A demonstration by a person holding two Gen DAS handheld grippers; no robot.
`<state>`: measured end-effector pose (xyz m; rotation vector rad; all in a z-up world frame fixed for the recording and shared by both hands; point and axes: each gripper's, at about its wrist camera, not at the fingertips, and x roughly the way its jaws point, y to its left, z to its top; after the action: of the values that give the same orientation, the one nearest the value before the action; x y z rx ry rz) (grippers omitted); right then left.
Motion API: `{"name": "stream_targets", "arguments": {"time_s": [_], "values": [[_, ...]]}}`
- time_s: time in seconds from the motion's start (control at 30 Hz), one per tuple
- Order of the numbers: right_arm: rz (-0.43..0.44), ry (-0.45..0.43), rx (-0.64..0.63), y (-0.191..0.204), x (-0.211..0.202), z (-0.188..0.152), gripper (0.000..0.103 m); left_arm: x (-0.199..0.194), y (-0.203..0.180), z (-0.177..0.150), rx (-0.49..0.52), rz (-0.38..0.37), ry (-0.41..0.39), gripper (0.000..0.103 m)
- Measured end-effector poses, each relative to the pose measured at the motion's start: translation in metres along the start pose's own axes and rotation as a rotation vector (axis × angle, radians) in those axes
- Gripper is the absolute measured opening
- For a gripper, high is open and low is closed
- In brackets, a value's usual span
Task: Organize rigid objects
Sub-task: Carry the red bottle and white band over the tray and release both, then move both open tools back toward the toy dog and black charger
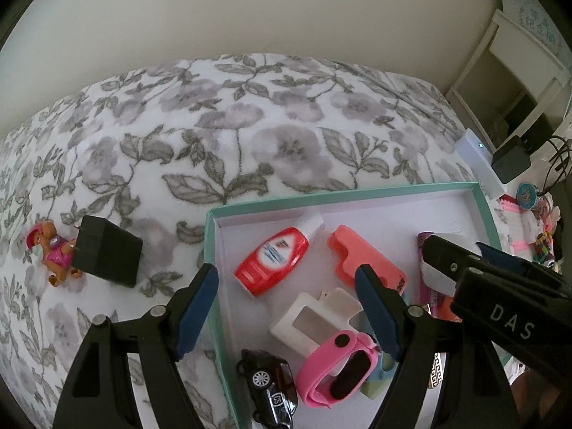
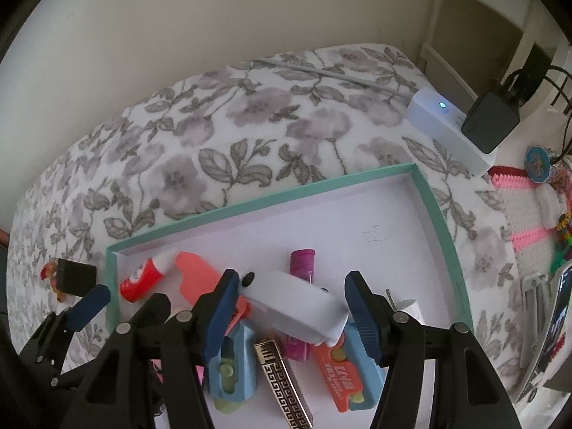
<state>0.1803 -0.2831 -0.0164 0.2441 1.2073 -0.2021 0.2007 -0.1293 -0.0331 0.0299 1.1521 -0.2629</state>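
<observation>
- Rigid objects mostly sit inside the shallow teal-rimmed cardboard box (image 1: 211,236): red plastic bottle (image 1: 271,261), pink rubber watch (image 1: 336,368), black toy car (image 1: 270,386).
- Left of the box, on the floral blanket (image 1: 214,125), a black charger cube (image 1: 105,255) and small toy puppy (image 1: 50,254) remain; the task looks nearly finished.
- Left gripper (image 1: 287,311) gapes empty.
- Right gripper (image 2: 291,316) is spread around a white oblong device (image 2: 293,304), not visibly clamping.
</observation>
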Motion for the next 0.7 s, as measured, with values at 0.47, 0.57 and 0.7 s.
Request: {"name": "stream_targets", "arguments": {"time_s": [0.47, 0.57, 0.7], "values": [[-0.021, -0.114, -0.018, 0.007, -0.037, 0.009, 0.079, -0.033, 0.014, 0.012, -0.049, 0.065, -0.082, 0.089], [-0.028, -0.135, -0.008, 0.005, -0.041, 0.010, 0.079, -0.037, 0.025, 0.012, -0.089, 0.099, -0.090, 0.091], [-0.014, -0.140, 0.020, 0.000, -0.040, 0.010, 0.079, -0.038, 0.039, 0.012, -0.139, 0.127, -0.091, 0.091]]}}
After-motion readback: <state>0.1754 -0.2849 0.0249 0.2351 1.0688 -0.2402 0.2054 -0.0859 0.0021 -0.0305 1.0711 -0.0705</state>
